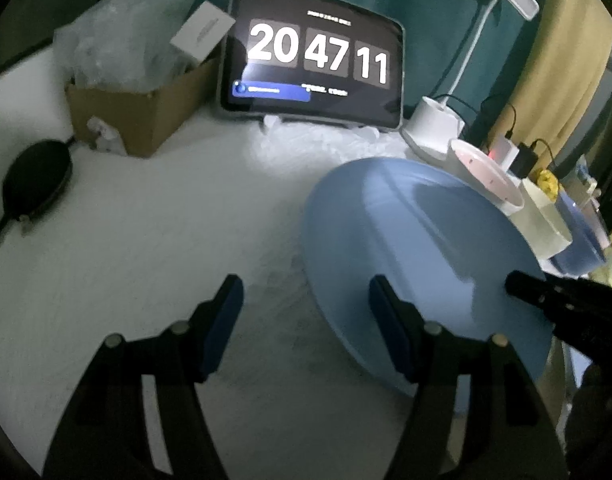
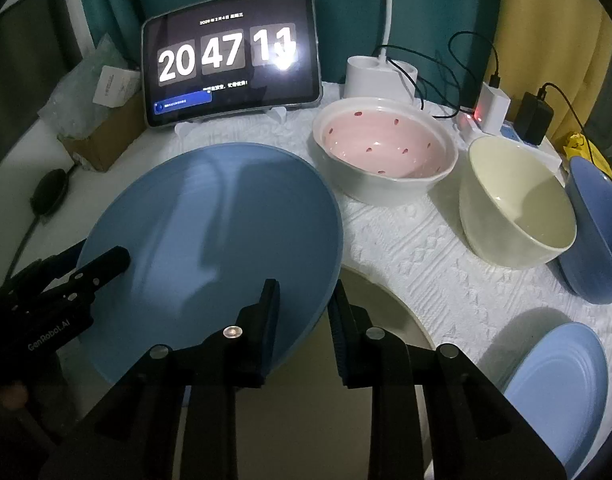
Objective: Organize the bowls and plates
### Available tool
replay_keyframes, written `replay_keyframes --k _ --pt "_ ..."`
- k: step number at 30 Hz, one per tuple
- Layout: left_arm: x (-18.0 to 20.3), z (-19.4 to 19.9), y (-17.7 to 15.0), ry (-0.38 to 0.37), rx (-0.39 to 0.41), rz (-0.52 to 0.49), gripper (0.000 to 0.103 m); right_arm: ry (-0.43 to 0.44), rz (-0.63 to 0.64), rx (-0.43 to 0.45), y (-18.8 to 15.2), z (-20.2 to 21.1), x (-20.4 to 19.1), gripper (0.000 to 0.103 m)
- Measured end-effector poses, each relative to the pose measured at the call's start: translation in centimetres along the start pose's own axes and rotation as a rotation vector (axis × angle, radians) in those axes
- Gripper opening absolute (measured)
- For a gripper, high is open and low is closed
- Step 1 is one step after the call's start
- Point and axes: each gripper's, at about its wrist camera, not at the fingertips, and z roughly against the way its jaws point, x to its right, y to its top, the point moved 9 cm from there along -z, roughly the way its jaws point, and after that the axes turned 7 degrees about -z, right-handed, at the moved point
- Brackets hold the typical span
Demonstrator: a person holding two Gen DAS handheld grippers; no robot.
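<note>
A large blue plate [image 2: 210, 232] hangs tilted above the white tablecloth. My right gripper [image 2: 306, 316] is shut on its near right rim, one finger above and one below. My left gripper [image 1: 306, 320] is open at the plate's [image 1: 417, 240] left rim, which lies between its jaws without being pressed. The right wrist view shows one of its fingers [image 2: 106, 266] lying over the plate's left edge. A pale round plate [image 2: 385, 312] lies under the blue one. To the right stand a pink spotted bowl [image 2: 385, 152], a cream bowl [image 2: 517, 204] and a blue bowl [image 2: 597, 240]. A small blue plate [image 2: 557, 392] lies at the near right.
A tablet [image 2: 230, 68] showing a clock leans at the back. A cardboard box [image 1: 138, 116] with plastic wrap stands at the back left, and a black round pad [image 1: 36, 180] with a cable lies further left. A lamp base [image 2: 369, 76], chargers and cables crowd the back right.
</note>
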Motion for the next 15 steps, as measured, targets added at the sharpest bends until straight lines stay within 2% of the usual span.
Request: replay_keyframes --k 2,6,15 --pt "0.2 0.1 0.0 -0.009 0.005 -0.006 0.05 0.0 0.004 0.004 0.0 0.1 0.0 0.026" --pt "1.1 0.2 -0.1 -0.036 0.007 -0.032 0.032 -0.002 0.009 0.009 -0.1 0.2 -0.1 0.023" --pt "1.6 1.0 -0.2 -0.057 0.021 -0.041 0.027 -0.009 -0.005 0.018 -0.5 1.0 0.2 0.022"
